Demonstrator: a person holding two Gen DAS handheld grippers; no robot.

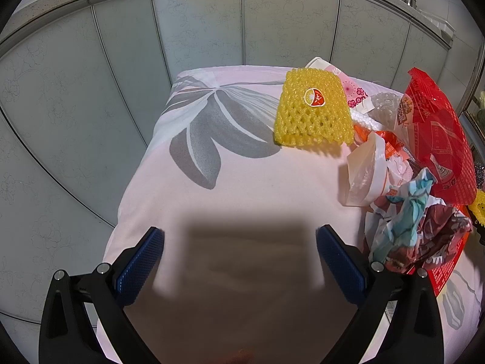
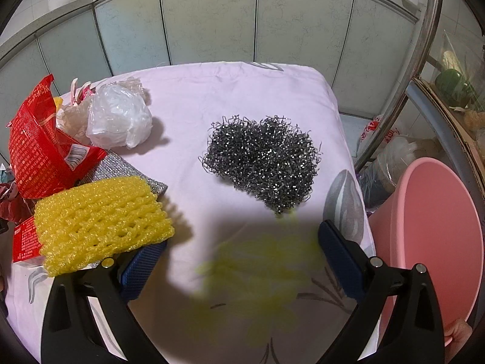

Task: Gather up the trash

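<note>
My left gripper [image 1: 239, 239] is open and empty above the pale pink cloth [image 1: 242, 188]. A yellow foam fruit net [image 1: 313, 112] with a sticker lies ahead and to the right of it. A heap of wrappers [image 1: 418, 209] and a red bag [image 1: 436, 139] lie at the right. My right gripper [image 2: 242, 242] is open, with nothing between its fingers. A steel wool scourer [image 2: 263, 157] lies just ahead of it. Another yellow foam net [image 2: 100, 221] lies over its left finger. A crumpled clear plastic bag [image 2: 118, 119] and a red bag [image 2: 39, 148] lie at the far left.
A pink plastic bin [image 2: 433, 236] stands at the right, beside the table edge. Grey glass cabinet doors [image 1: 197, 27] run behind the table. A silver sponge cloth [image 2: 121, 166] lies under the foam net. A shelf with vegetables [image 2: 451, 85] stands at the far right.
</note>
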